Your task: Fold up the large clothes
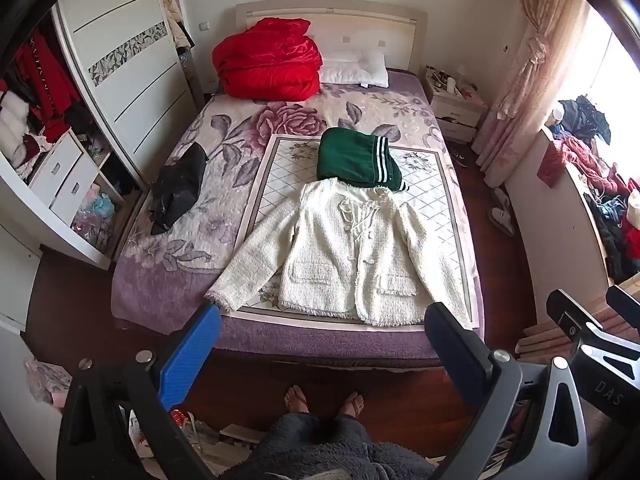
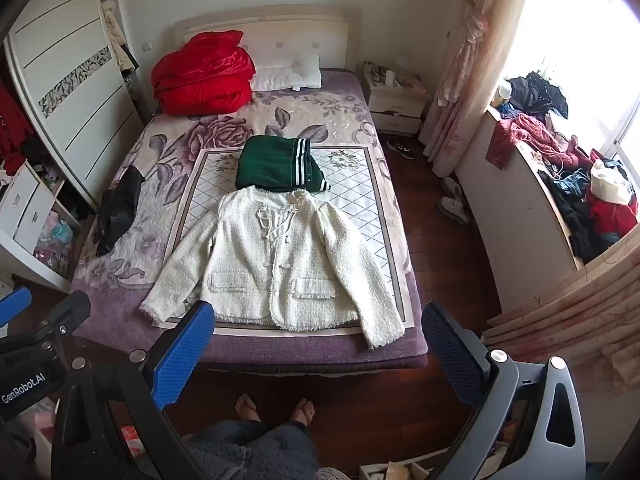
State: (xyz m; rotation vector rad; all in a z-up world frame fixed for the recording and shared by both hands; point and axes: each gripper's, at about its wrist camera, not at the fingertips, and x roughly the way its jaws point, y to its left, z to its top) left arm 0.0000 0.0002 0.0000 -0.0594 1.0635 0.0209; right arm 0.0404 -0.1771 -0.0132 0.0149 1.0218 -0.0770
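A white tweed jacket (image 1: 344,248) lies spread flat, front up, on the patterned mat at the near end of the bed, sleeves angled out; it also shows in the right wrist view (image 2: 276,256). A folded green garment with white stripes (image 1: 360,158) sits just behind its collar, also seen in the right wrist view (image 2: 280,164). My left gripper (image 1: 320,320) is open and empty, held above the floor short of the bed's foot. My right gripper (image 2: 318,320) is open and empty at the same distance.
The bed (image 1: 320,350) carries a red quilt (image 1: 268,64), a white pillow (image 1: 354,66) and a black garment (image 1: 178,188) at the left. An open wardrobe (image 1: 52,140) stands left. A clothes-piled window ledge (image 2: 568,184) and nightstand (image 2: 396,100) stand right. My feet (image 2: 272,408) are on the wood floor.
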